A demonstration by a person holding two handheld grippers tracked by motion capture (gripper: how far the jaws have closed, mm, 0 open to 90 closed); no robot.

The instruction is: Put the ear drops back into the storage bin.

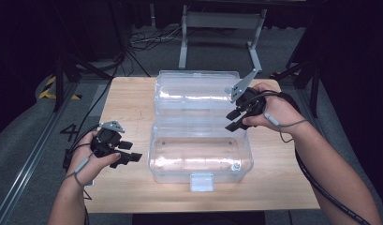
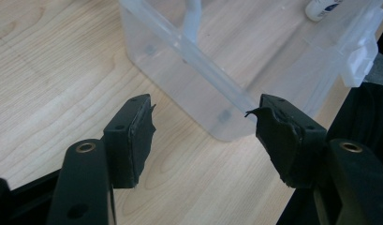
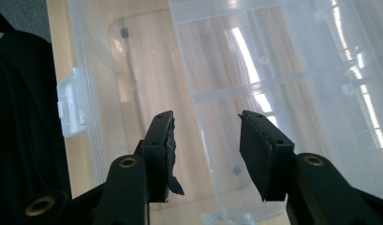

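Note:
A clear plastic box [image 1: 201, 152] lies open in the middle of the wooden table [image 1: 128, 105], its lid [image 1: 196, 93] folded back toward the far side. A small white item [image 1: 236, 166] rests inside near the front right corner, also seen as the white item [image 2: 320, 7]. My left gripper [image 1: 128, 152] is open, held just left of the box's front left corner [image 2: 222, 126], nothing between its jaws. My right gripper [image 1: 235, 119] is open above the box's right side, pointing down into the box [image 3: 226, 93], empty.
A white latch [image 1: 201, 182] juts from the box's front wall. Bare tabletop lies left and right of the box. Beyond the table stand a grey metal frame [image 1: 222, 28], cables on the floor and dark stands.

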